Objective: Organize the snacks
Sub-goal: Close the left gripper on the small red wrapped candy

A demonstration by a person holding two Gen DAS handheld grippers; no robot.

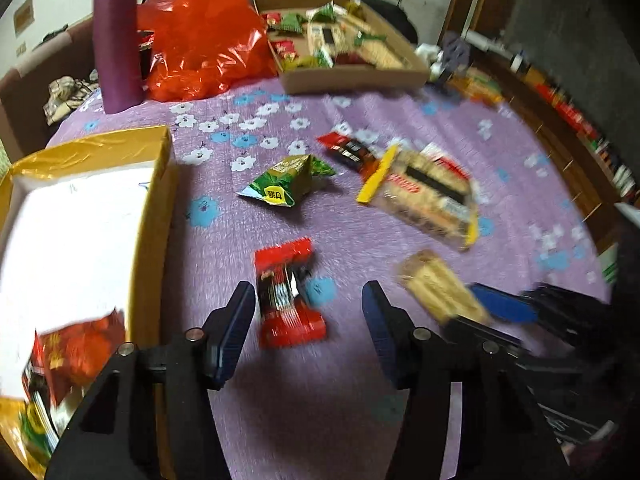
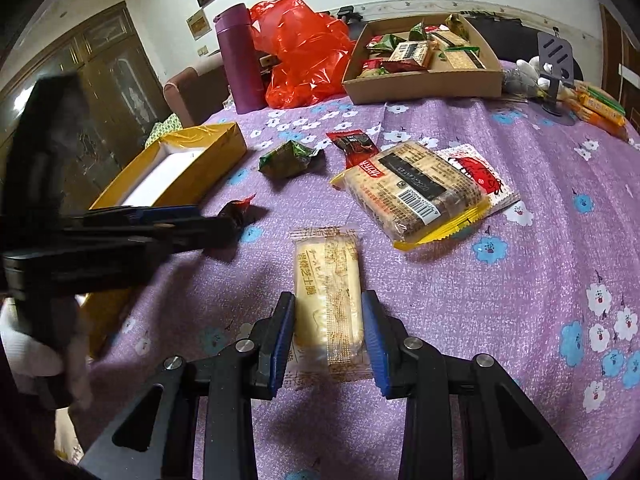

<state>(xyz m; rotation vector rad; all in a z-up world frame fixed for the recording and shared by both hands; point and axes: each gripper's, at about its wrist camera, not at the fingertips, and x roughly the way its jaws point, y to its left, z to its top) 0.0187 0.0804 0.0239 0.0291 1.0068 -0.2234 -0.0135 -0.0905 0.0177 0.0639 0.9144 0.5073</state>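
My left gripper [image 1: 308, 300] is open, its fingers on either side of a small red and black snack packet [image 1: 286, 296] lying on the purple cloth. My right gripper [image 2: 329, 308] has its pads against both sides of a pale cracker packet [image 2: 328, 300] that lies on the cloth. A green packet [image 1: 290, 180], another red packet [image 1: 346, 150] and a large yellow-edged biscuit pack [image 1: 424, 192] lie further out. The gold box [image 1: 156, 184] with a white inside stands at the left and holds a red packet [image 1: 76, 352].
A cardboard tray [image 2: 424, 84] full of snacks stands at the back. A purple flask [image 1: 116, 36] and a red plastic bag [image 1: 200, 32] stand at the back left. A phone stand [image 2: 554, 64] and orange packets [image 2: 600, 108] are at the back right.
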